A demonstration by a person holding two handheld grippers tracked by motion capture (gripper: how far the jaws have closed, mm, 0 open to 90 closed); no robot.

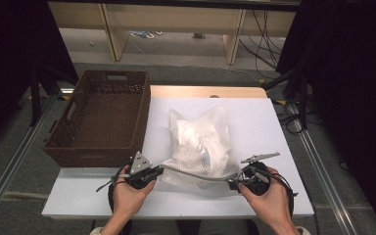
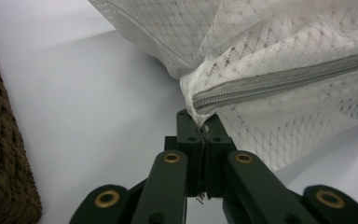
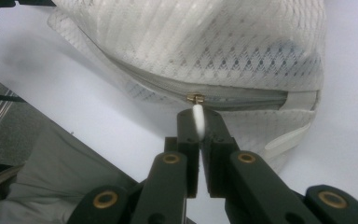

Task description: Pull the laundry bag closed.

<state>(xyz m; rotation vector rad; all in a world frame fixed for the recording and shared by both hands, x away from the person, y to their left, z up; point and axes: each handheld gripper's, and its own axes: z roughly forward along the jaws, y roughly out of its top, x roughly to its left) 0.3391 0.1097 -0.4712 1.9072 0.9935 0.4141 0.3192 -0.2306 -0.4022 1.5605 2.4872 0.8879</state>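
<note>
High view: soft, light mesh laundry bag (image 1: pixel 203 144) near the counter's front edge; left gripper (image 1: pixel 152 172) jaws clamp its zipper-end corner, right gripper (image 1: pixel 235 182) jaws pinch the white zipper pull (image 3: pixel 198 119).

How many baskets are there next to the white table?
1. A single brown woven rectangular basket stands at the left edge of the white table, beside the white mesh zipper bag. Its corner shows in the left gripper view.
</note>
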